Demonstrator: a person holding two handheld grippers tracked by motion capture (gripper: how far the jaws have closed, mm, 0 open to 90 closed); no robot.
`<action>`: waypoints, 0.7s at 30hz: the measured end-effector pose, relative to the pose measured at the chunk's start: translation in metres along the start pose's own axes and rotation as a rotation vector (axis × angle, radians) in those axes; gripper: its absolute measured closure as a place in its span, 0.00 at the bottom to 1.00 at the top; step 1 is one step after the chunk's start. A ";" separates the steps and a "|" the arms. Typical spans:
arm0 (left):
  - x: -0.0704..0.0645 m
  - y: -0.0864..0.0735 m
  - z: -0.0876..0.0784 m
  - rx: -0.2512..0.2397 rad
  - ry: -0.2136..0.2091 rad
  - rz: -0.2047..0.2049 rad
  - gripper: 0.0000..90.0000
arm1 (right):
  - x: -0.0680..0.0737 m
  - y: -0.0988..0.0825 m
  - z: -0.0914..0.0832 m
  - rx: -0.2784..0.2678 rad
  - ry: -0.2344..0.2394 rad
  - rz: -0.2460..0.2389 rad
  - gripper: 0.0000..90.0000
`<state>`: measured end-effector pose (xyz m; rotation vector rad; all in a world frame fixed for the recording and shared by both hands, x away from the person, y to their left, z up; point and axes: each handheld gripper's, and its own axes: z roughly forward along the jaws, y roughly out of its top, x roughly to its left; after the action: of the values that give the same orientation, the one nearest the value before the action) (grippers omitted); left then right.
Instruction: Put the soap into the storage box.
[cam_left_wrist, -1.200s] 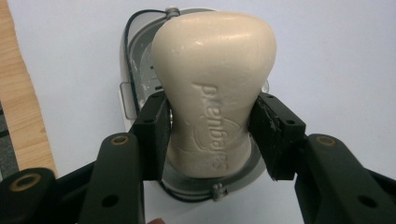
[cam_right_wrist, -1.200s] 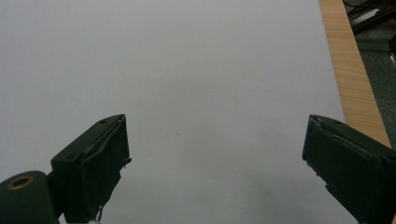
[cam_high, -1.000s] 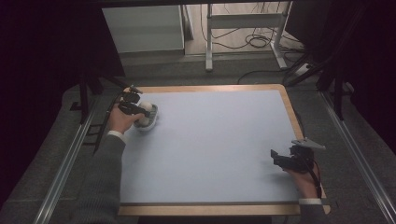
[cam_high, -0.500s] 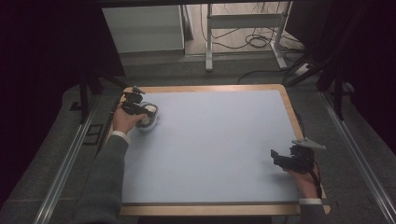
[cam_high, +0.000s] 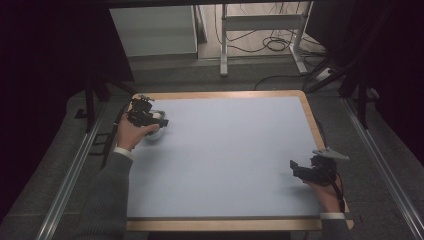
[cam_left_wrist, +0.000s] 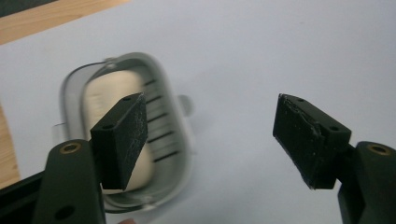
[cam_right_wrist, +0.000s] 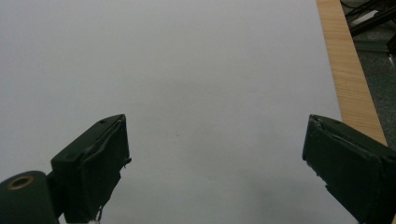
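Soap (cam_left_wrist: 119, 126), a pale cream bar, lies in a shallow grey soap dish (cam_left_wrist: 180, 140) at the far left of the bench (cam_high: 225, 150), close to the wooden edge, and that dish is what we are working over. Our left gripper (cam_left_wrist: 210, 135) hangs just above and to the near side of it; its fingers (cam_left_wrist: 122, 133) have just been opening and now stand wide, with nothing between them, the dish lying free on the blue surface. We judge the bar to be solid and fairly light but slick, likely to slide from flat pads if pinched on its rounded top, so we would close across its short width, low down, squarely on the long sides. The dish looks like thin, stiff plastic with a slotted floor and a small tab on its rim; it is light and could skate on the smooth mat, so a hold on the rim wall seems safer than a push. Our right gripper (cam_right_wrist: 215, 158) rests at the near right of the bench, fingers spread wide and empty over bare mat.
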<state>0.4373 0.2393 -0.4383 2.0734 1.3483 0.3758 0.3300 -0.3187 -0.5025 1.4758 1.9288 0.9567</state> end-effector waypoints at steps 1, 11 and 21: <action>-0.002 -0.002 -0.002 -0.009 -0.011 0.005 0.30 | 0.000 0.000 0.000 -0.001 0.000 -0.001 0.08; -0.027 -0.036 -0.013 -0.058 -0.101 0.066 0.28 | 0.000 0.000 -0.001 -0.005 -0.003 -0.004 0.08; -0.051 -0.076 -0.006 -0.056 -0.165 0.110 0.27 | -0.001 0.001 -0.003 -0.008 -0.005 -0.010 0.08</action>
<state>0.3580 0.2172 -0.4772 2.0887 1.1182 0.2781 0.3286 -0.3200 -0.5005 1.4618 1.9242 0.9542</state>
